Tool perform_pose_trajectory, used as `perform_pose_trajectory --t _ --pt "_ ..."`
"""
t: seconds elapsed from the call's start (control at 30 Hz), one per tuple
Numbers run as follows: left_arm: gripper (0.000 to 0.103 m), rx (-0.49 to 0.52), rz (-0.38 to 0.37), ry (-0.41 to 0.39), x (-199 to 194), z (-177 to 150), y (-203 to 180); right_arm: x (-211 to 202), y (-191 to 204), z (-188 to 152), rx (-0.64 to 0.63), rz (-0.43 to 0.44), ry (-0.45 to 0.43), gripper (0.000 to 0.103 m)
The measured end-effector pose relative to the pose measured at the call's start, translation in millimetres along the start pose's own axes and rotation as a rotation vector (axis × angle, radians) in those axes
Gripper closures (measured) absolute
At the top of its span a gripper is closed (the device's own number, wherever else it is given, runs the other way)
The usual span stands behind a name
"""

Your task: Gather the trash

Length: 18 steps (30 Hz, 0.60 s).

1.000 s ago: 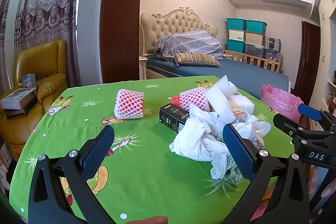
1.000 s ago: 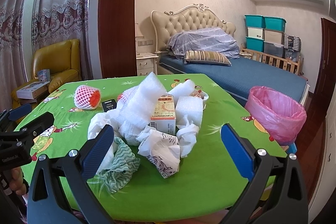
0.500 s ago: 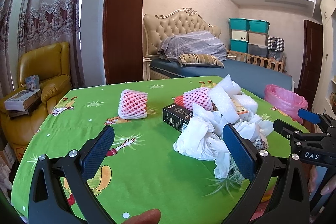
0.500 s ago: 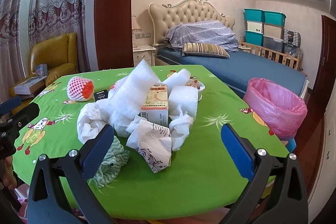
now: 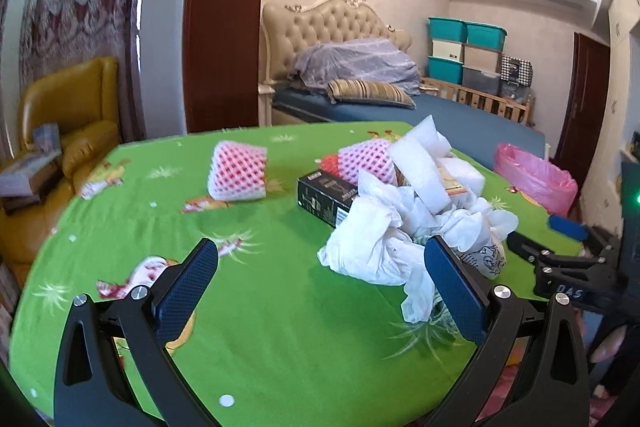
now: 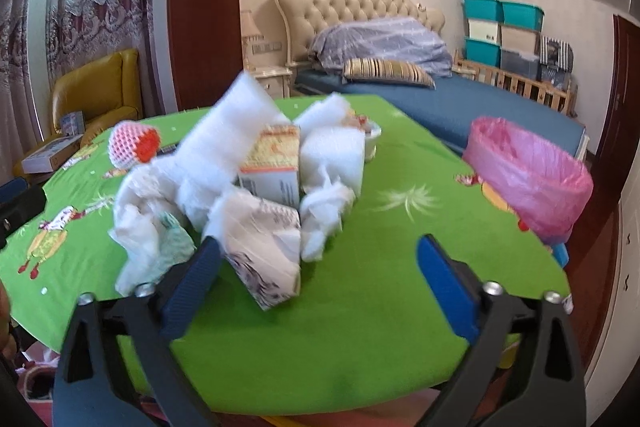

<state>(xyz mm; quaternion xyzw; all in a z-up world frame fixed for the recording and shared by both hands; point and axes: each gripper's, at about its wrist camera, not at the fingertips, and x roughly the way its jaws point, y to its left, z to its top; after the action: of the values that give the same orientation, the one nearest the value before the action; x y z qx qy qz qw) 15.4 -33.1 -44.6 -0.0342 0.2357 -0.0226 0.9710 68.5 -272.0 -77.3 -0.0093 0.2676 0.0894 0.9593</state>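
On the green tablecloth lies a pile of trash: crumpled patterned paper, an orange carton, white foam sheets and tissue. My right gripper is low at the pile's near edge and its jaws are closing. The patterned paper sits between them beside the left finger, and neither pad presses on it. My left gripper stands open over bare cloth, its right finger next to a crumpled white paper. A black box lies behind that paper.
A bin lined with a pink bag stands off the table's right edge. Two foam-netted fruits rest further back on the table. A yellow armchair stands on the left and a bed behind.
My right gripper has come forward and down to the pile, and its fingers have drawn in a little. The left gripper has hardly moved.
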Motion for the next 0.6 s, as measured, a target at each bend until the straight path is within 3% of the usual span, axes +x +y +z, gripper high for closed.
perform_pose_trajectory --t 0.27,0.5,0.6 --pt "0.006 -0.048 0.037 0.12 31 -3 12 17 10 0 -0.021 0.042 0.025 0.015" --pt "0.006 -0.017 0.089 0.135 33 2 10 -4 18 7 -0.066 0.045 -0.051 0.015" --pt "0.006 0.002 0.079 0.095 25 4 4 -8 17 7 -0.063 0.041 -0.05 0.015"
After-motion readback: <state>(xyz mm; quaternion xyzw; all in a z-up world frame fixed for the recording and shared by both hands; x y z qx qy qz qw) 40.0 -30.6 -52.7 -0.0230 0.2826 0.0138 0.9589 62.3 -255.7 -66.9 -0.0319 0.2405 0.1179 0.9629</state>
